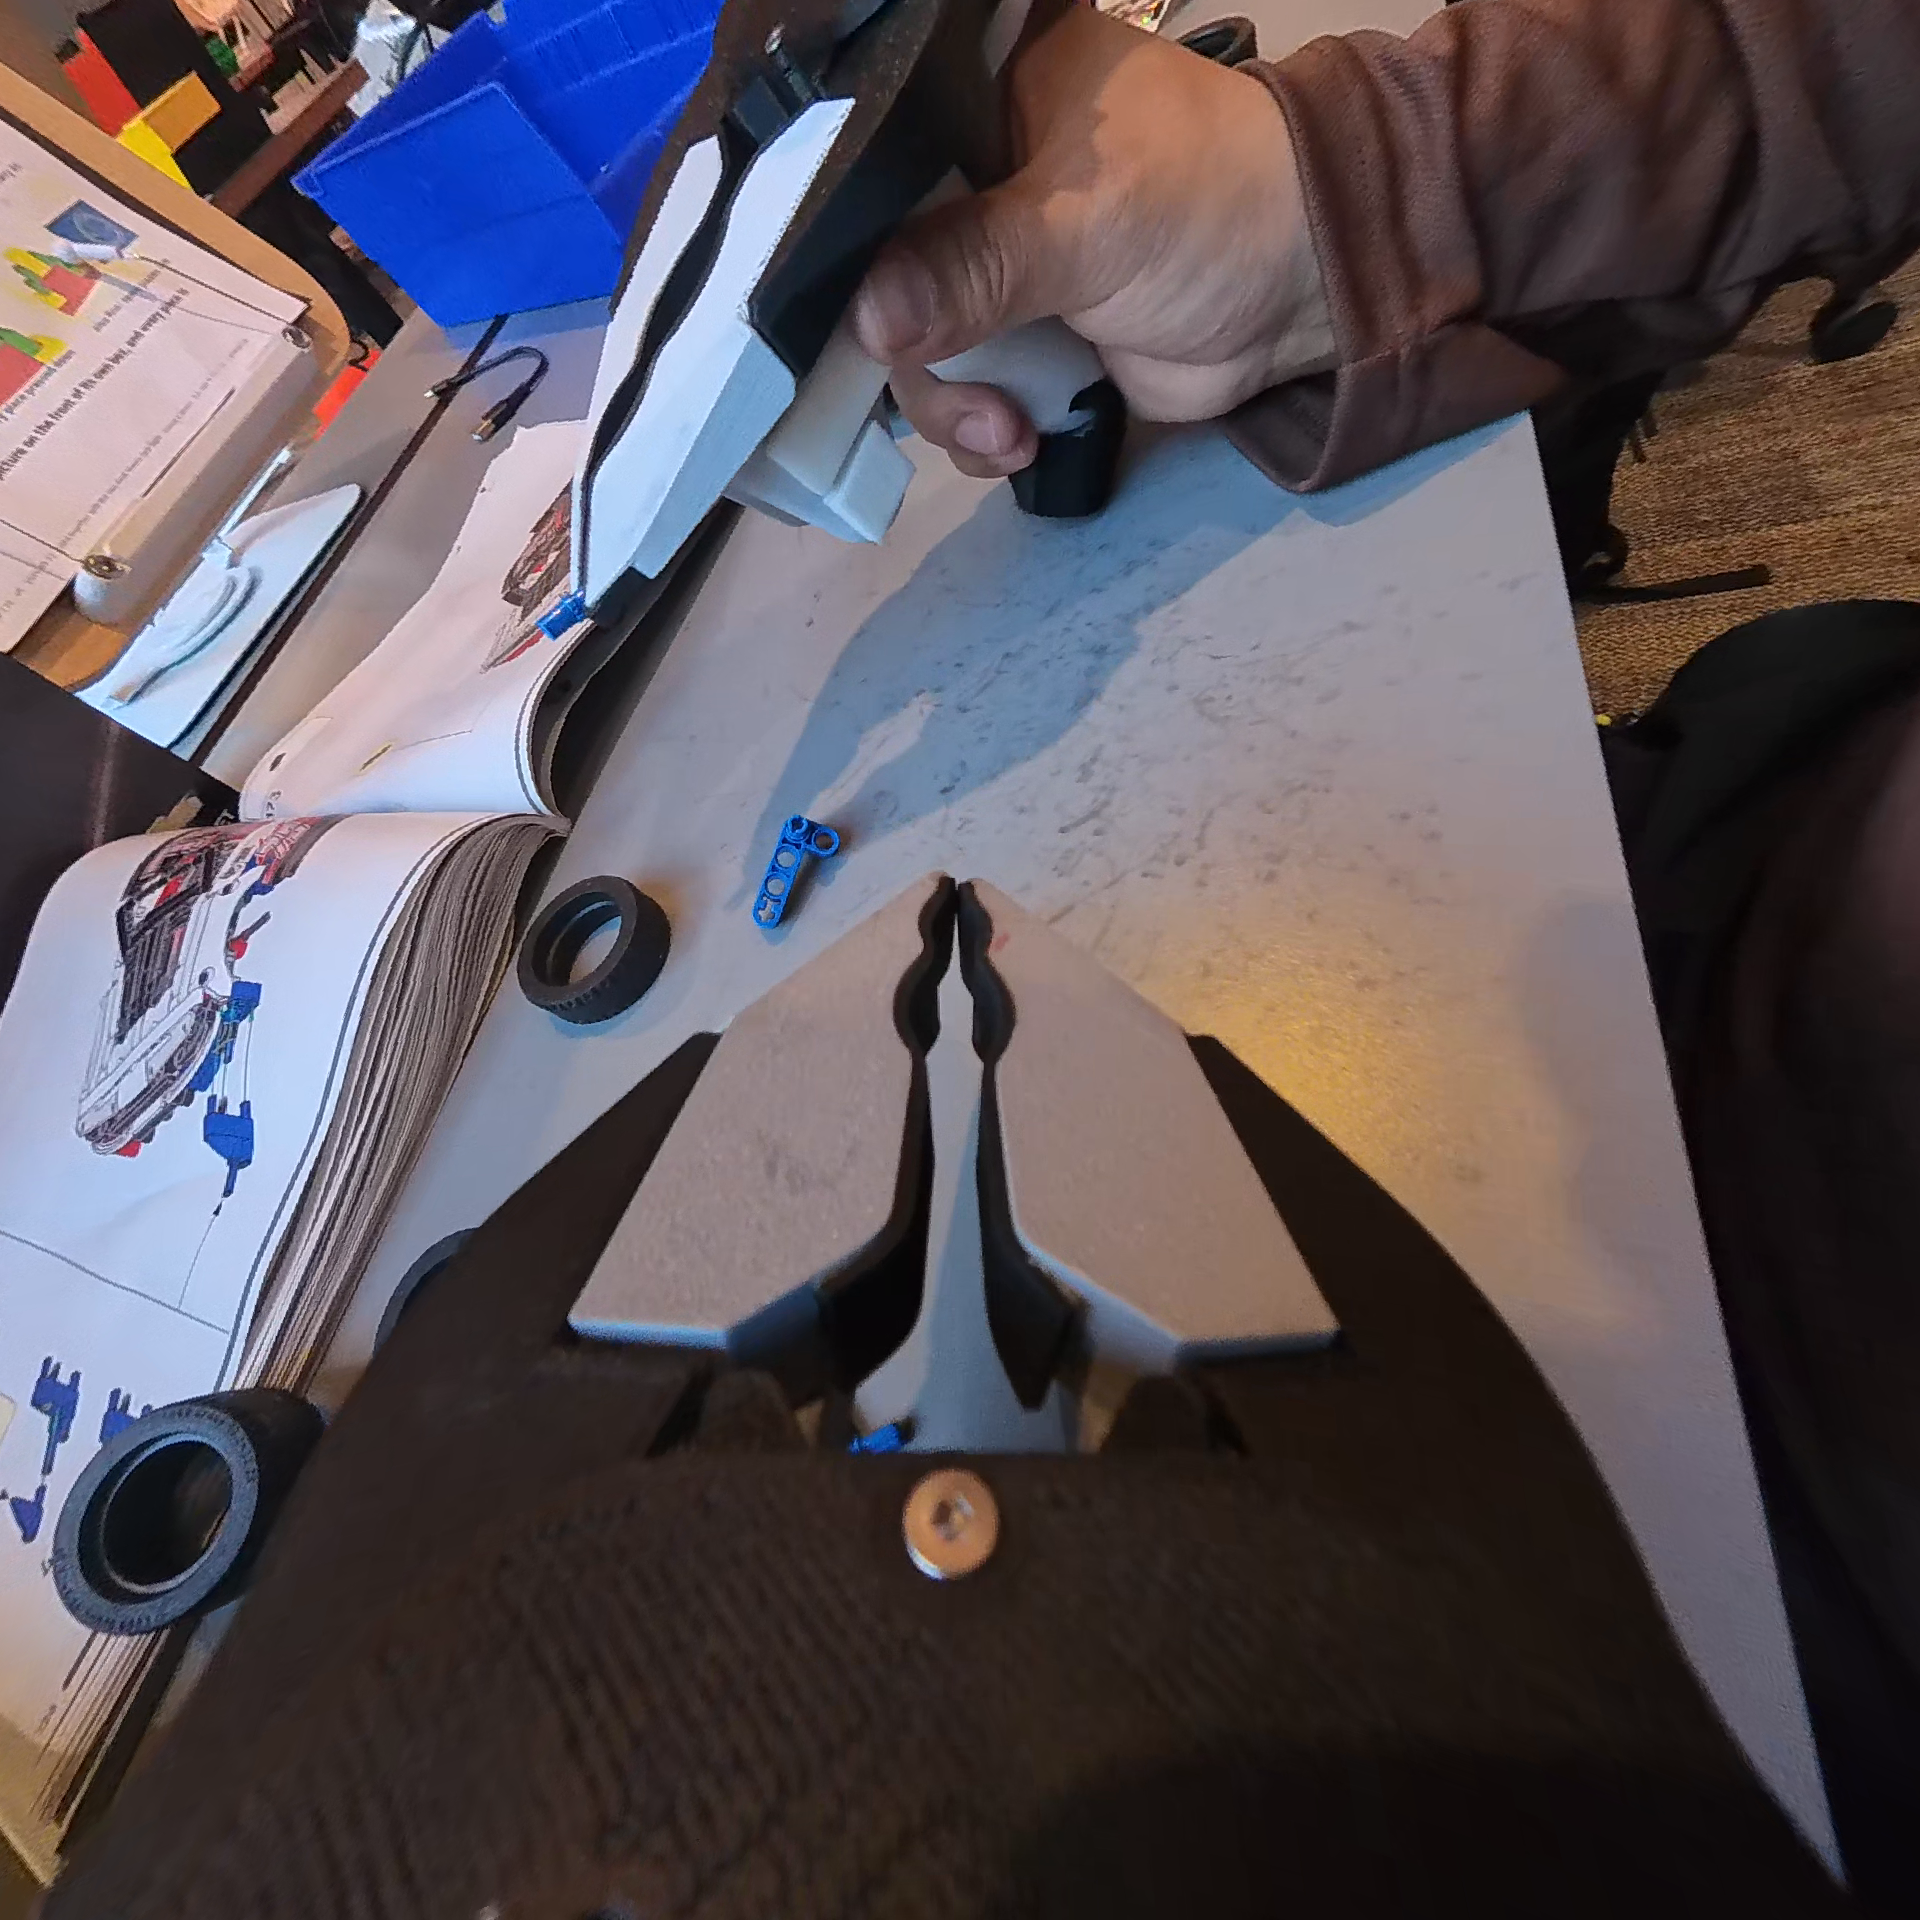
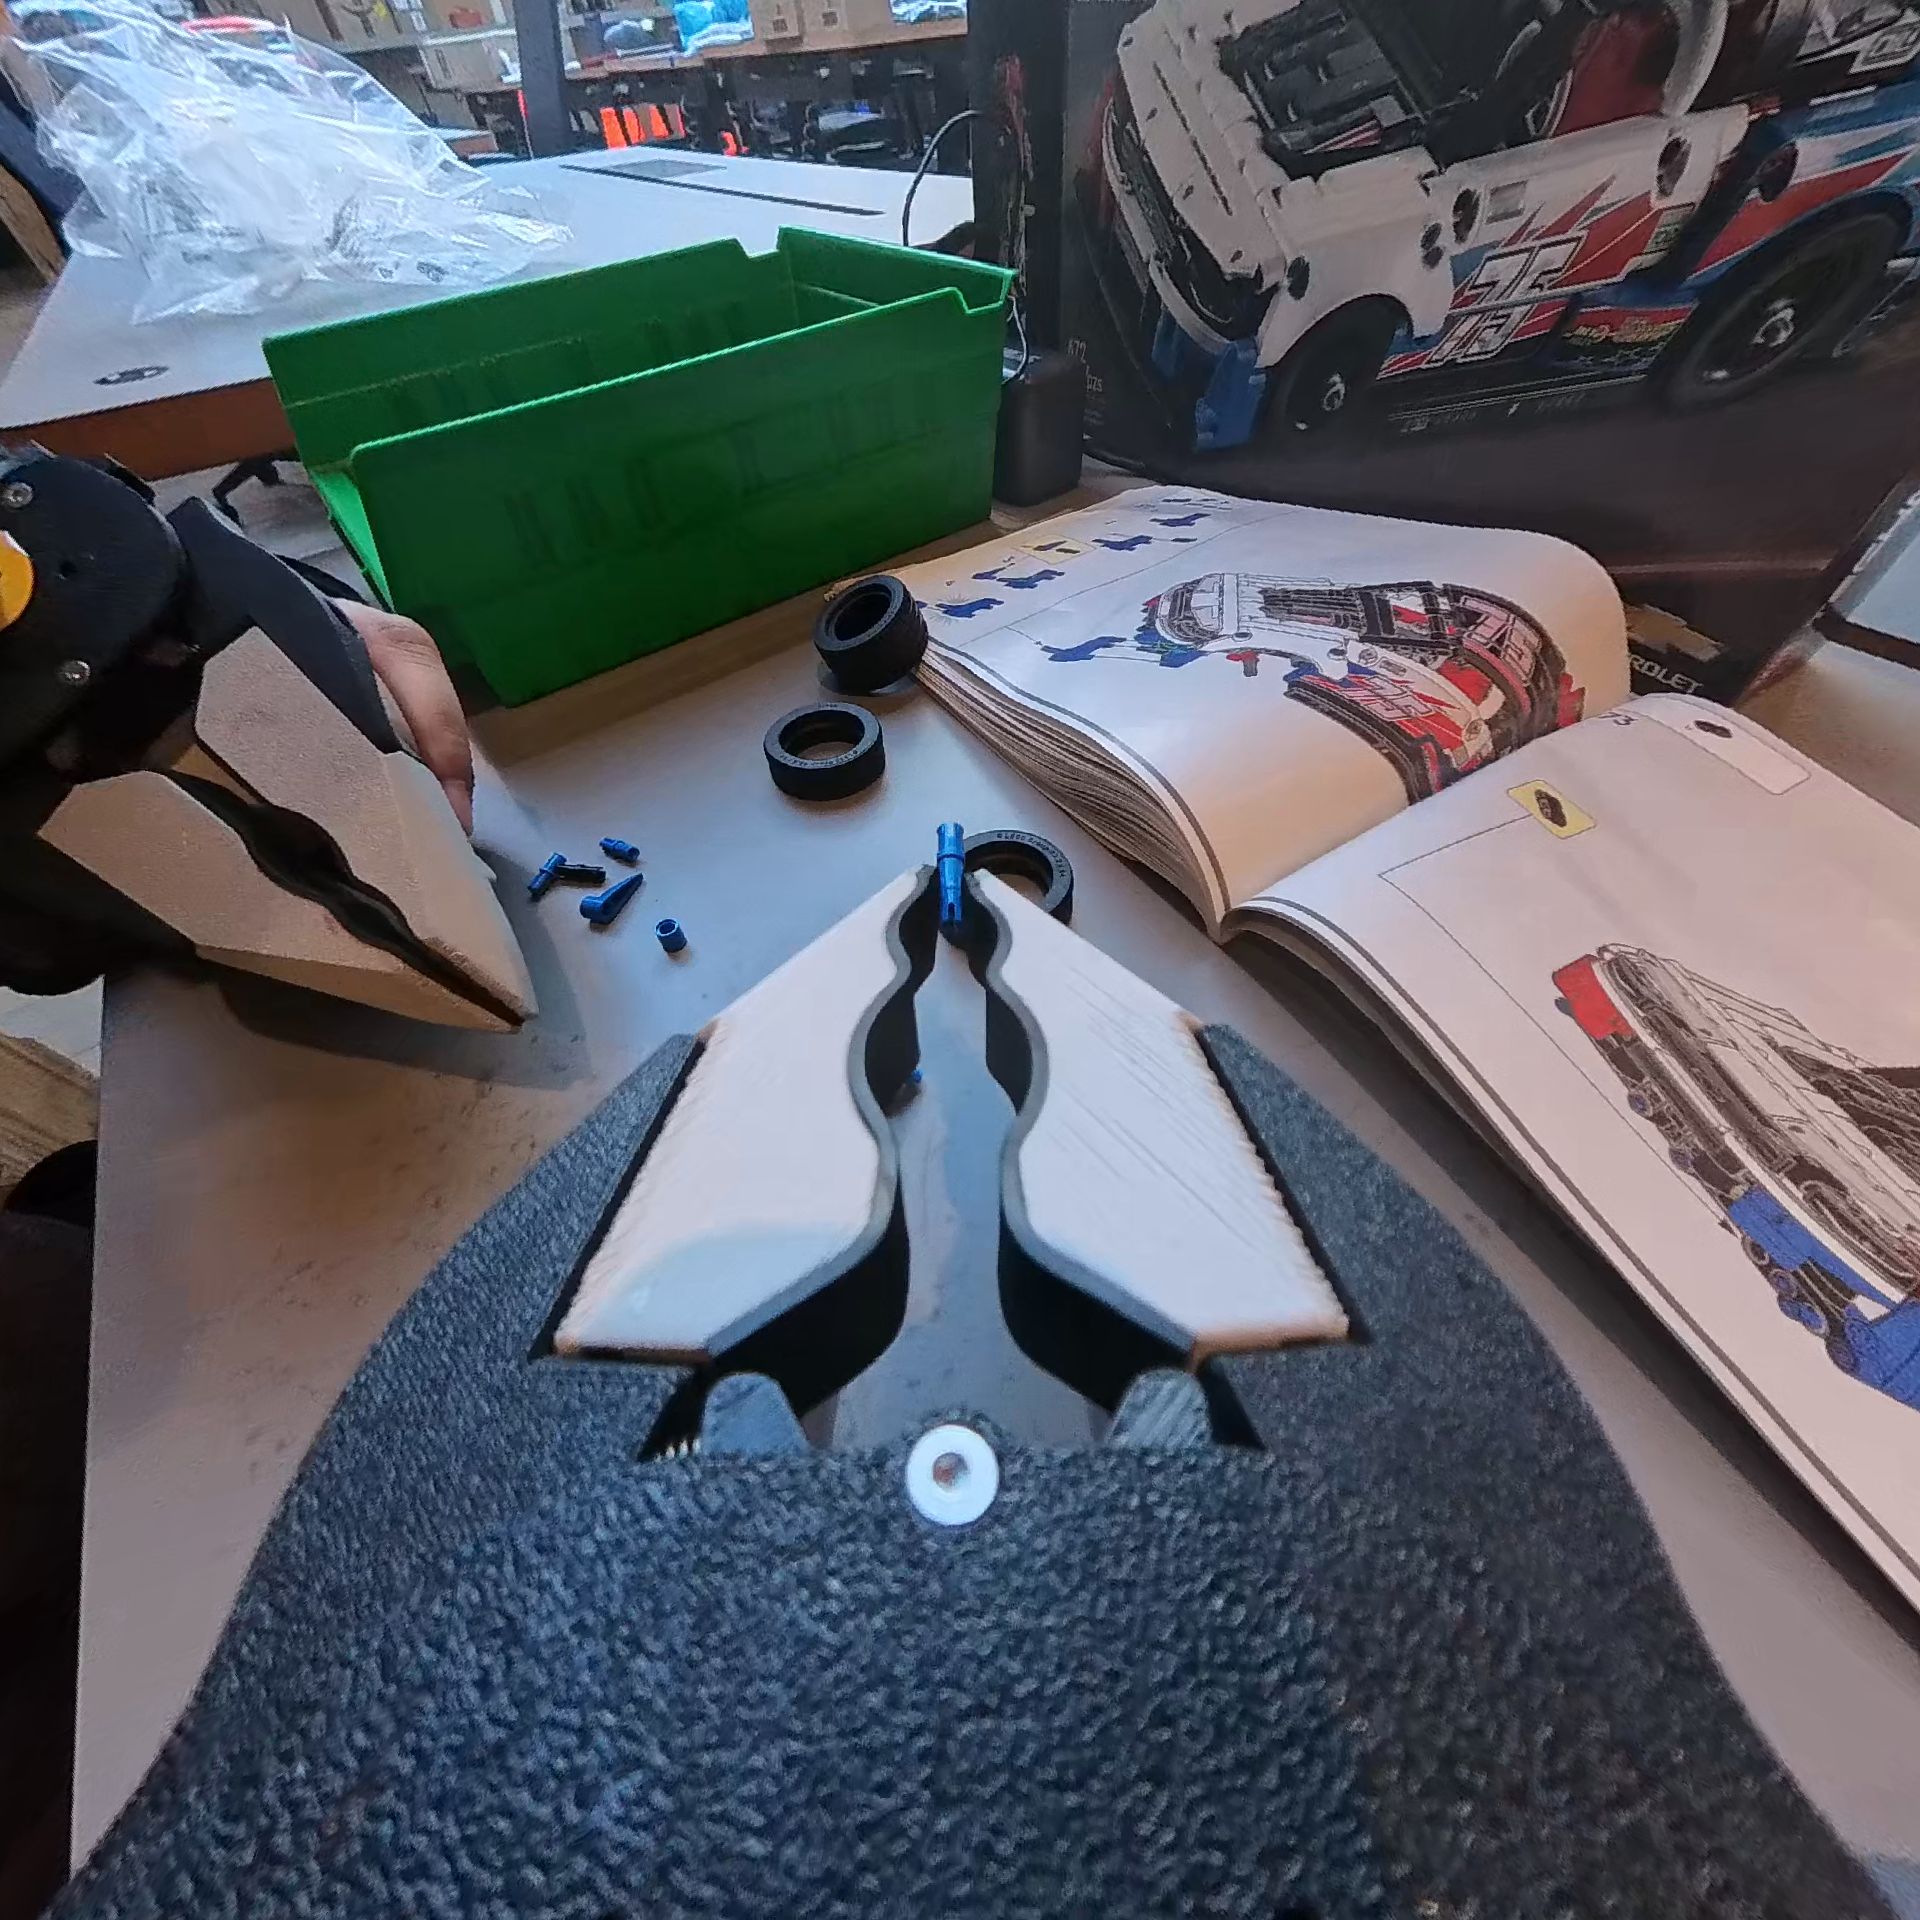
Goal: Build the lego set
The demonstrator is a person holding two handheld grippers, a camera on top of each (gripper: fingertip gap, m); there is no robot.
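right gripper (image 2: 952,902) was pinched closed on a small blue pin (image 2: 948,871) that stuck up past its tips, just in front of a black tyre (image 2: 1023,868) lying beside the open instruction book (image 2: 1299,727). left gripper (image 1: 956,902) had its tips pressed together with nothing between them, just above a blue angled beam (image 1: 792,871) on the grey table (image 1: 1247,779). more loose blue bits (image 2: 608,883) lay near it, with two other tyres (image 2: 826,750) and a green bin (image 2: 665,499) farther off.
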